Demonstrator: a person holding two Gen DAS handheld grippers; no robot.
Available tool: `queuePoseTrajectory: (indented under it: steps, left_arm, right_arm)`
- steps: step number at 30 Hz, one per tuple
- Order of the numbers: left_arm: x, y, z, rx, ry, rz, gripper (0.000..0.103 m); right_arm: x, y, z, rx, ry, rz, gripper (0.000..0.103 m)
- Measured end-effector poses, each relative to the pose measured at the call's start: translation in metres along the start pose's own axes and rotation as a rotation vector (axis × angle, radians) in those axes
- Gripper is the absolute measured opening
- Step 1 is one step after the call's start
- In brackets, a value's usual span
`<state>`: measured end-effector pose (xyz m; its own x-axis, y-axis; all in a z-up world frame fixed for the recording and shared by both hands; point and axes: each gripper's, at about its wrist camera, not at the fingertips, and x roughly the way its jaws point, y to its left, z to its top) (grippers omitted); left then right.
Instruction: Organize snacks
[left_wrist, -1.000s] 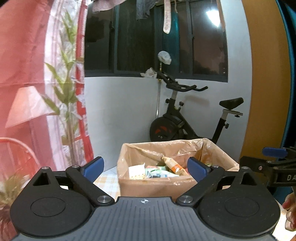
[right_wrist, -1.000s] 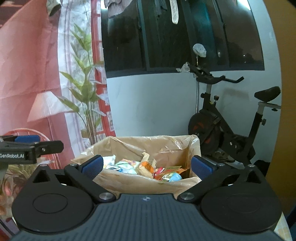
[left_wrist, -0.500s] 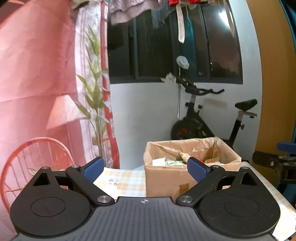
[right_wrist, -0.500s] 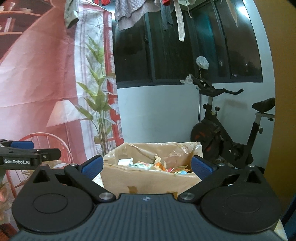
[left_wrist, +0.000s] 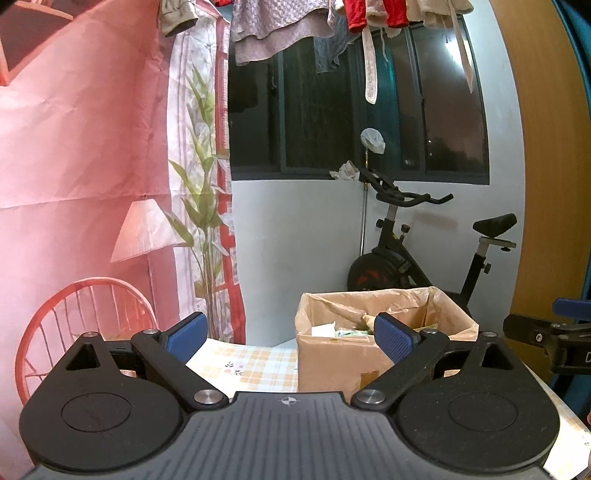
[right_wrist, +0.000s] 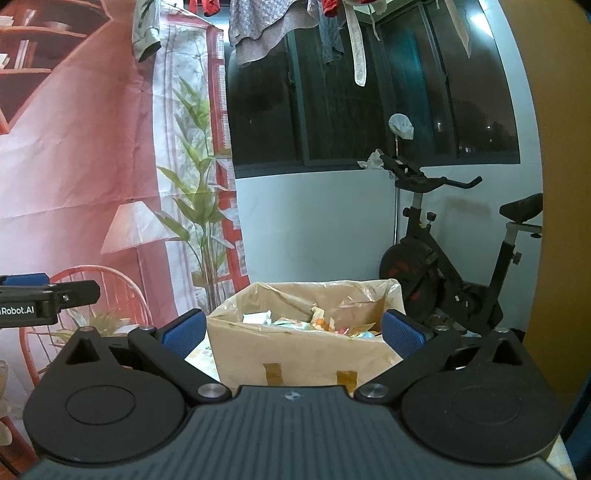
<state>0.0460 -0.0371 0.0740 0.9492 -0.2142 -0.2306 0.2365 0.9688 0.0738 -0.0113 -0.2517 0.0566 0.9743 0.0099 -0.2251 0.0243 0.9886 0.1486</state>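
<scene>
A cardboard box (left_wrist: 332, 365) lined with a brown bag stands on the checked tablecloth (left_wrist: 251, 365); it also shows in the right wrist view (right_wrist: 303, 358). Several snack packets (right_wrist: 317, 323) lie inside it, partly hidden by the rim. My left gripper (left_wrist: 291, 336) is open and empty, held back from the box and to its left. My right gripper (right_wrist: 293, 332) is open and empty, facing the box front. Each gripper shows at the edge of the other's view, the right one (left_wrist: 546, 332) and the left one (right_wrist: 40, 295).
An exercise bike (right_wrist: 454, 266) stands behind the box by the white wall. A red wire chair (left_wrist: 85, 321) and a pink printed backdrop (left_wrist: 74, 147) are at the left. Laundry (left_wrist: 332, 22) hangs overhead. An orange-brown panel (left_wrist: 546, 184) is at the right.
Both grippers have pulled back and away from the box, which now looks smaller and farther. The view has tilted up, showing the hanging laundry. Both stay open and empty.
</scene>
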Motion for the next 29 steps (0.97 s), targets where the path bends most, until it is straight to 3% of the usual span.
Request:
queuePoseTrajectory:
  steps: [29]
  left_arm:
    - [-0.0038,0.0033,-0.0029,-0.010,-0.001,-0.009,0.098]
  right_arm:
    - [-0.0079,0.0034,-0.0006,-0.018,-0.013,-0.007,0.103]
